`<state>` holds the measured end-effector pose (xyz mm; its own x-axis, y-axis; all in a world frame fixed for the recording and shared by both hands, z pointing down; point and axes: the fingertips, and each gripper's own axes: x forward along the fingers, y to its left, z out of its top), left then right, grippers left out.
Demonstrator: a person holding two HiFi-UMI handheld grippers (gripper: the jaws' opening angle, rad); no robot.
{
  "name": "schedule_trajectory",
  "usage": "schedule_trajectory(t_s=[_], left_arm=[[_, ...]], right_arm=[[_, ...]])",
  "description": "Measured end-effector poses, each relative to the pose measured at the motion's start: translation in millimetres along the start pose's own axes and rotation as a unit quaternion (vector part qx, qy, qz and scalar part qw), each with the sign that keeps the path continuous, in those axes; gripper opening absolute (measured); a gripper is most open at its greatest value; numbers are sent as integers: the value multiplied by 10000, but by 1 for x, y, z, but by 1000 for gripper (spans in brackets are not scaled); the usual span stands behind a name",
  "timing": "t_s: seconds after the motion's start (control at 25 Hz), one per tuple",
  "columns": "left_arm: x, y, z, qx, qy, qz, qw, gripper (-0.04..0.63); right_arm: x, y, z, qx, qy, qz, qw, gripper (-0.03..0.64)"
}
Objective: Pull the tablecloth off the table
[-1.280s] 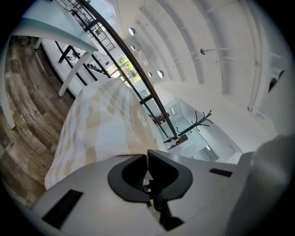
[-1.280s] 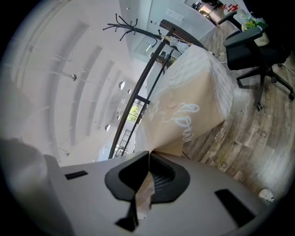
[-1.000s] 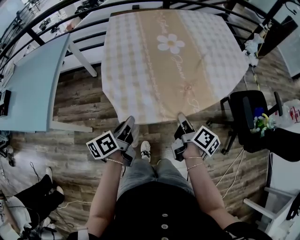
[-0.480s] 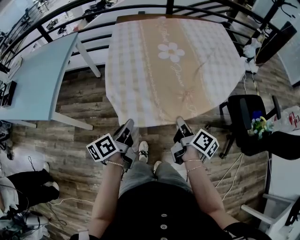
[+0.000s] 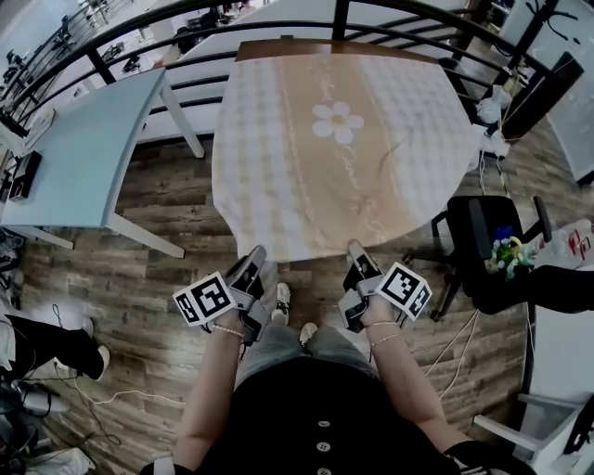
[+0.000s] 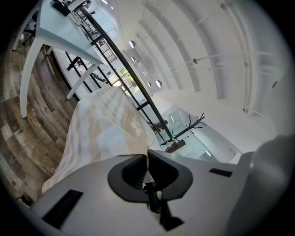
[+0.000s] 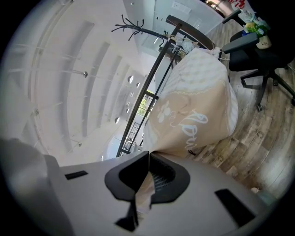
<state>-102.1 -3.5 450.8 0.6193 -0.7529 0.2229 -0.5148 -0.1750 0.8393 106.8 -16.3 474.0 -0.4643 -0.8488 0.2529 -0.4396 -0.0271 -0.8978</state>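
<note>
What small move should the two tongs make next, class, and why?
Probably pull both straight back toward the body: left tongs and right tongs are each shut on the near hem of the tablecloth, which covers most of the table.

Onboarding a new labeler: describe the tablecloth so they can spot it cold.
In the head view, the table just below the black railing wears the tablecloth, its near edge clamped by the left gripper and right gripper. Unlike the bare blue table left of it and the black chair to its right, it is beige, checked, with a white daisy.
</note>
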Motion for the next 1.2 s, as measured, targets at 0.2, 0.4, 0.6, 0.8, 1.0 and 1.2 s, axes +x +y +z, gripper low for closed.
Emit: schedule_trajectory(t_s=[0.2,0.4,0.6,0.8,1.0,1.2], left_arm=[[-11,-2,-12,19,10,19,10000,15],[-20,-6,-23,30,0,11,10000,15],[-30,-4,-39,-7,56,29,10000,15],[-41,0,-53,-24,93,93,9999,15],[-53,3,-60,-31,110,151,9998,15],[-60,5,-65,-74,135,189,9997,15]], right_arm=[[-13,-3,-8,-39,103,1,9999,28],[-25,-2,-14,-179,182,46,9997,28],[-38,-9,-24,-207,250,11,9995,28],[-49,-14,-34,-196,343,-31,9992,28],[-57,-19,-49,-174,497,-50,9986,28],[-58,-20,-54,-167,556,-94,9983,28]])
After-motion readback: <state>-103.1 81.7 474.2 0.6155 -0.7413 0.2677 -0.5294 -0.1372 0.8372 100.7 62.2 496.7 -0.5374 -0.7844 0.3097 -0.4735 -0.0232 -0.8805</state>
